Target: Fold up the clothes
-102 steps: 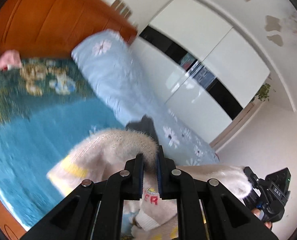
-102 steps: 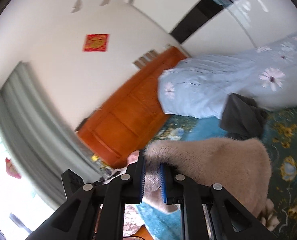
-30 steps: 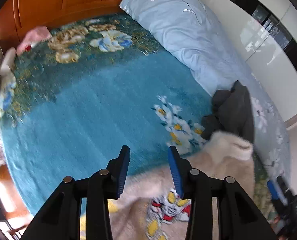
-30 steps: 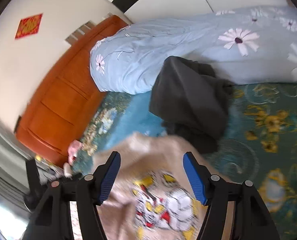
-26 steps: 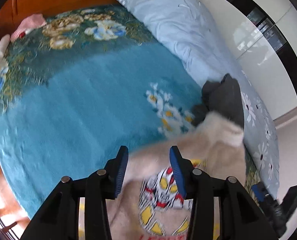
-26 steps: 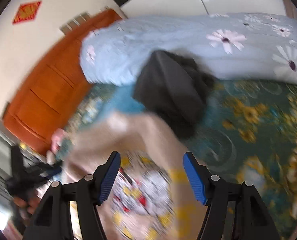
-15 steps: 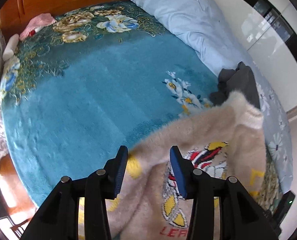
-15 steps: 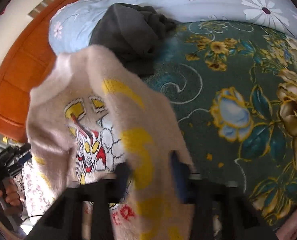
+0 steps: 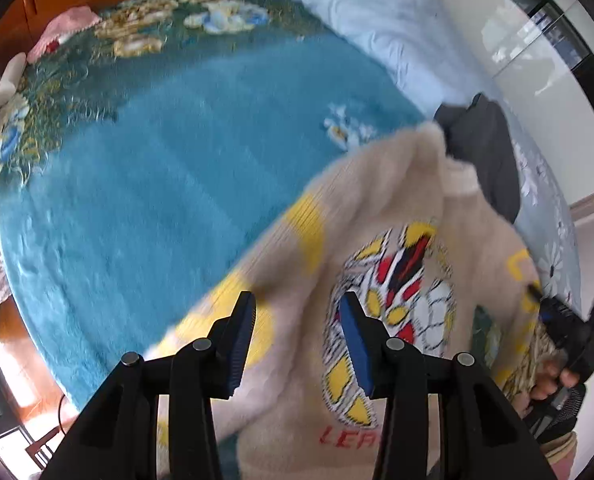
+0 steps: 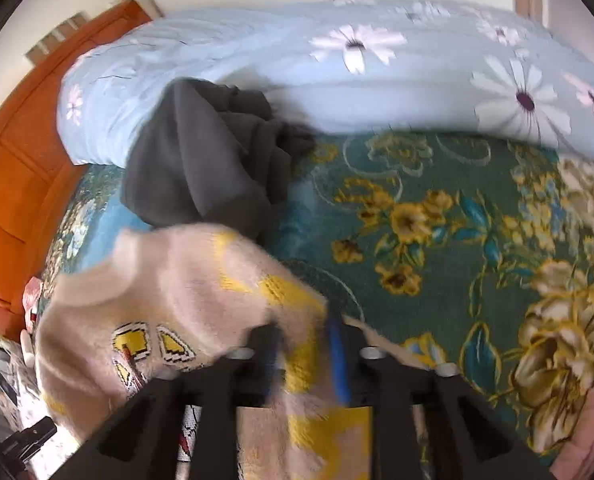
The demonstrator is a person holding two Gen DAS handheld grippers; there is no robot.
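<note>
A fuzzy beige sweater (image 9: 397,240) with a red, yellow and white cartoon print lies front up on the teal bed blanket (image 9: 157,160). My left gripper (image 9: 299,336) hovers open just above its lower left part, with nothing between the pads. In the right wrist view, a sleeve of the sweater (image 10: 177,288) with yellow patches drapes over my right gripper (image 10: 305,352). Its blurred fingers are drawn close with fabric between them. The left wrist view shows the right gripper (image 9: 557,320) at the sweater's right edge, held by a hand (image 9: 553,376).
A crumpled dark grey garment (image 10: 201,160) lies just beyond the sweater's collar, against a rolled light blue floral quilt (image 10: 377,80). An orange wooden headboard (image 10: 17,160) closes the far end. A pink cloth (image 9: 65,28) sits near it. Flowered blanket (image 10: 437,200) stretches to the right.
Both grippers let go of the raised sweater and it dropped flat onto the bed. In the last half second the right gripper's fingers narrowed on a sleeve; the left gripper stayed open and moved over the sweater.
</note>
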